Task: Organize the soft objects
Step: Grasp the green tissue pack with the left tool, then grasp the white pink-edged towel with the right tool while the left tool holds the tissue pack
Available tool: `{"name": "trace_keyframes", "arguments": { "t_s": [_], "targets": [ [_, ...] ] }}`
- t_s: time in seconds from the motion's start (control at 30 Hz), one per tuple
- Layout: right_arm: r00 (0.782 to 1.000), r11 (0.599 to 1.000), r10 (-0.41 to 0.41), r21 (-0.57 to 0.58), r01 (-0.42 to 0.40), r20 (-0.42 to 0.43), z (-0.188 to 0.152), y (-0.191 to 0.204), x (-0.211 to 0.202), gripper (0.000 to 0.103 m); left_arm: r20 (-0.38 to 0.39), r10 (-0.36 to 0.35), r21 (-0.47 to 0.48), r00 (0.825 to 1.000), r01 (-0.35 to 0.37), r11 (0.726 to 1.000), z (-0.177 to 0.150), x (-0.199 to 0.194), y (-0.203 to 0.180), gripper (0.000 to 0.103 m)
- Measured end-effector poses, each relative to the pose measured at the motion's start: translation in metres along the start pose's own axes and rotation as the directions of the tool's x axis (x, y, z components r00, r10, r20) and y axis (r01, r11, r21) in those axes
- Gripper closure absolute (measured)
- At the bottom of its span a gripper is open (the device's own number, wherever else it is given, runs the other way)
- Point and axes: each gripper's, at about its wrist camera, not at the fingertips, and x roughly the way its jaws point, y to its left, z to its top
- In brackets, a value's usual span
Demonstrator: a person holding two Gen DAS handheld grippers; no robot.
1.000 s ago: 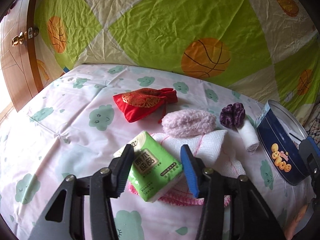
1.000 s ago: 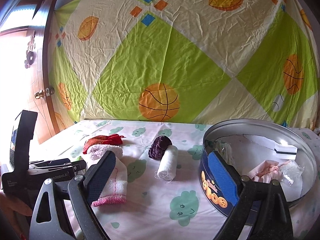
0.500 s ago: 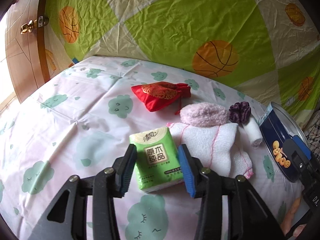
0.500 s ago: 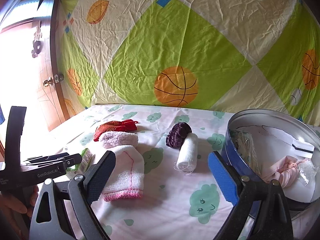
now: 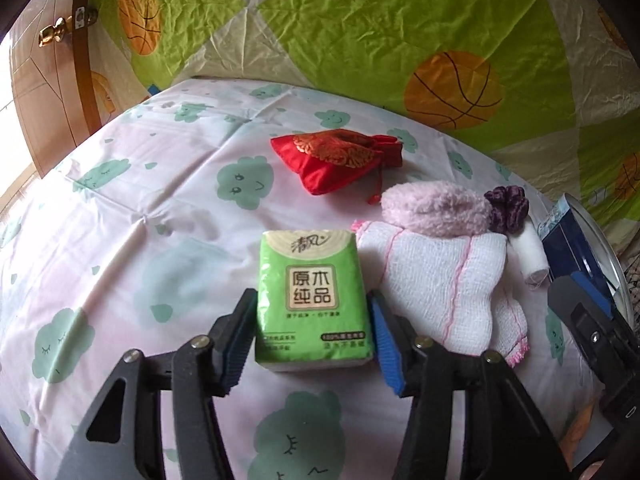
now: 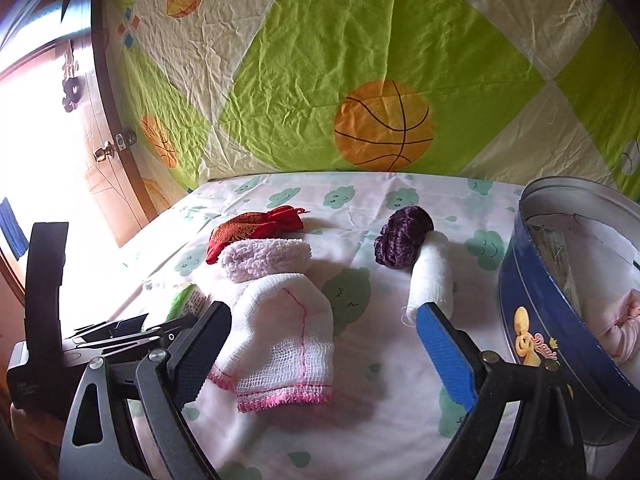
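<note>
Left claw (image 5: 312,340) pinches glossy green rectangular tissue pack (image 5: 313,300) beside gauzy cloth (image 5: 444,280).

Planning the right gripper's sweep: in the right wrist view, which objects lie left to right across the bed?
Green tissue pack → red pouch → purple scrunchie → blue tin.

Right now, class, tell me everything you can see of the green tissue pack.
The green tissue pack is a soft, glossy plastic-wrapped block with a cream top band, Chinese characters in a tan label and small print below. It sits face up between the left gripper fingers, which press both its sides. Whether it rests on the cloud-print sheet is unclear. Its right edge meets the white gauze cloth.
</note>
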Motion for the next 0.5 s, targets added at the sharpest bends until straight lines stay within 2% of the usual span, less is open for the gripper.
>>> {"name": "trace_keyframes", "arguments": {
  "t_s": [0.1, 0.17, 0.27, 0.37, 0.5],
  "targets": [
    [1.0, 0.999, 0.011, 0.042, -0.009, -0.028, 0.002, -0.002, 0.012, 0.008, 0.011, -0.046, -0.043, 0.999, 0.047, 0.998, 0.0, -0.002, 0.01, 0.054],
    [0.998, 0.998, 0.018, 0.061, -0.014, -0.055, 0.003, -0.002, 0.02, 0.008, 0.021, -0.042, -0.063, 0.999, 0.043, 0.997, 0.001, -0.005, 0.013, 0.054],
    [0.993, 0.997, 0.021, 0.073, -0.012, -0.115, 0.003, 0.006, 0.034, 0.008, 0.084, 0.005, -0.094, 0.996, 0.003, 0.996, -0.001, -0.018, 0.017, 0.054],
    [0.984, 0.997, 0.039, 0.077, -0.026, -0.173, -0.001, 0.018, 0.046, 0.008, 0.153, 0.062, -0.126, 0.986, -0.043, 0.991, -0.003, -0.032, 0.022, 0.054],
    [0.976, 0.997, 0.075, 0.038, -0.069, -0.203, -0.004, 0.041, 0.05, 0.008, 0.164, 0.085, -0.146, 0.983, -0.061, 0.987, -0.002, -0.034, 0.028, 0.054]
  ]
}}
